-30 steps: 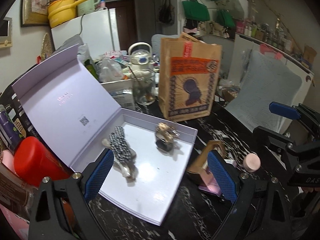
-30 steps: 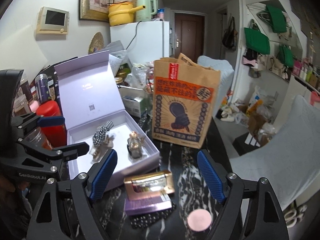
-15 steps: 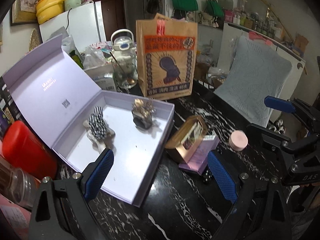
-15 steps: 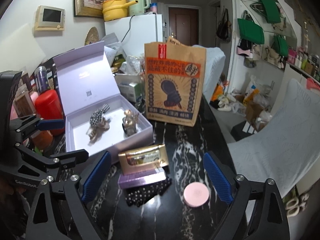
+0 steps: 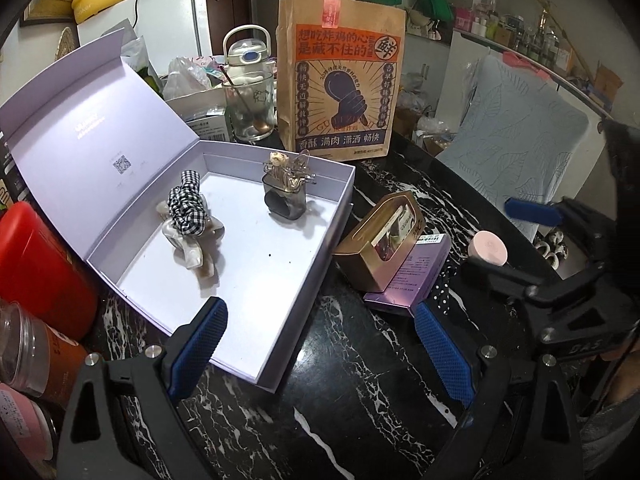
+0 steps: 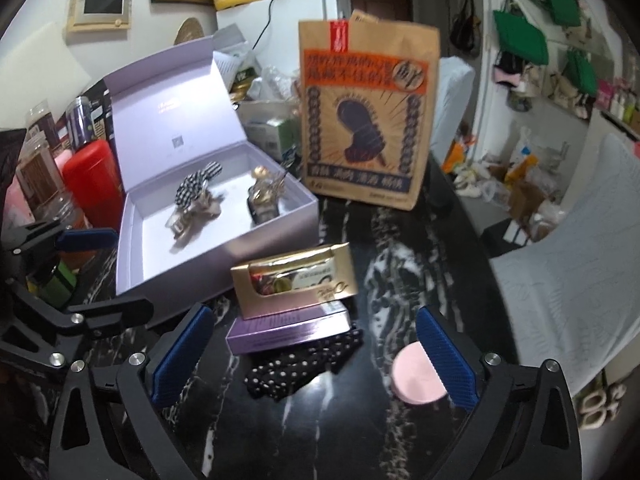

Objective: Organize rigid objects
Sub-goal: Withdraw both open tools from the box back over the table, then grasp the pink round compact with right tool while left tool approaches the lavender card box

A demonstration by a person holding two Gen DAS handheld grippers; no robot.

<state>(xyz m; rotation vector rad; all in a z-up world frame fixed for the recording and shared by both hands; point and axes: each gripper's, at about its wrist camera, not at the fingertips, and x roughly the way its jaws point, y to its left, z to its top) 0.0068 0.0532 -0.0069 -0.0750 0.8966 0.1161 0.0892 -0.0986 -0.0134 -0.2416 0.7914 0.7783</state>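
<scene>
An open lavender box (image 5: 304, 264) (image 6: 216, 276) holds a checkered hair clip (image 5: 190, 216) (image 6: 196, 196) and a dark clip with gold trim (image 5: 286, 192) (image 6: 264, 196). To its right, a gold window box (image 5: 380, 236) (image 6: 296, 280) lies on a purple box (image 5: 416, 276) (image 6: 288, 328), with a black dotted cloth (image 6: 304, 364) in front. A pink round compact (image 5: 488, 248) (image 6: 412, 376) lies beside them. My left gripper (image 5: 320, 348) hangs open over the lavender box's near corner. The jaws of my right gripper (image 6: 314, 354) are opening, empty, above the cloth and the compact.
A brown paper bag (image 5: 340, 76) (image 6: 368, 116) stands behind the boxes on the black marbled table (image 5: 352, 400). A red canister (image 5: 36, 264) and jars crowd the left edge. A glass with a spoon (image 5: 248, 108) and a kettle stand at the back. A grey chair (image 6: 560, 264) sits right.
Both grippers have sunk toward the table and tipped down, so the boxes sit closer in both views. The right gripper's jaws have spread wider.
</scene>
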